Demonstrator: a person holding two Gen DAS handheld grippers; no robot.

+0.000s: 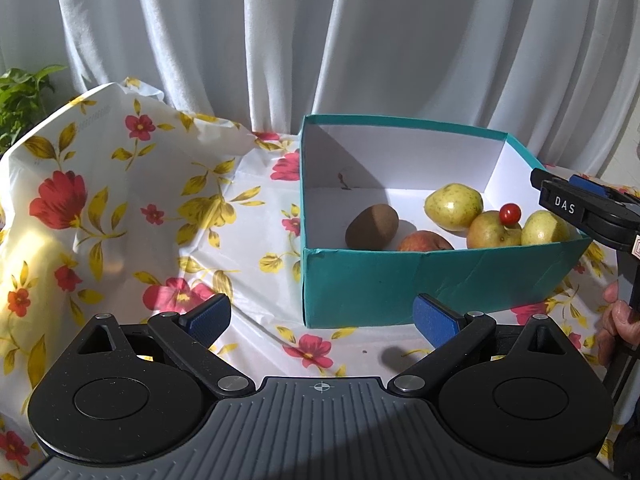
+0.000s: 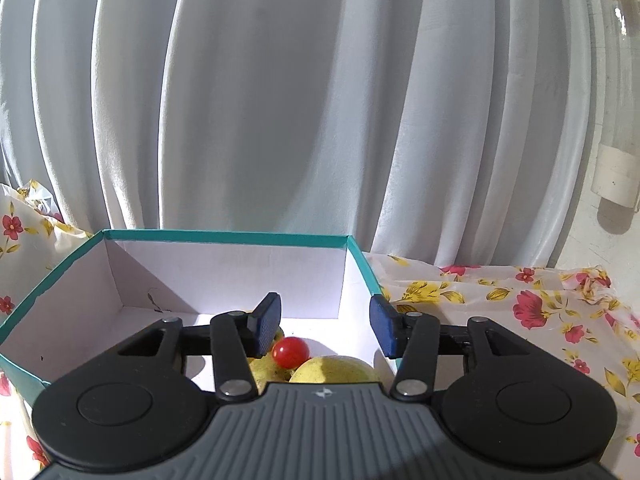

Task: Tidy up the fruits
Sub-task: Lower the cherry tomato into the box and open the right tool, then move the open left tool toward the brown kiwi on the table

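Observation:
A teal box [image 1: 400, 284] with a white inside stands on the flowered tablecloth. In it lie a brown kiwi [image 1: 372, 227], a red apple [image 1: 425, 241], three yellow-green fruits [image 1: 454, 206] and a small red cherry tomato [image 1: 511, 213] resting on top of them. My left gripper [image 1: 322, 318] is open and empty, low over the cloth in front of the box. My right gripper [image 2: 326, 328] is open and empty above the box's right end; the cherry tomato [image 2: 290, 352] lies just below its left finger, on the yellow fruits [image 2: 334, 370]. The right gripper also shows in the left wrist view [image 1: 576, 204].
A white curtain [image 1: 320, 40] hangs behind the table. The flowered cloth [image 1: 120, 200] bunches up high at the left. A green plant [image 1: 20, 100] stands at the far left. A white pipe [image 2: 616, 120] runs down the wall at the right.

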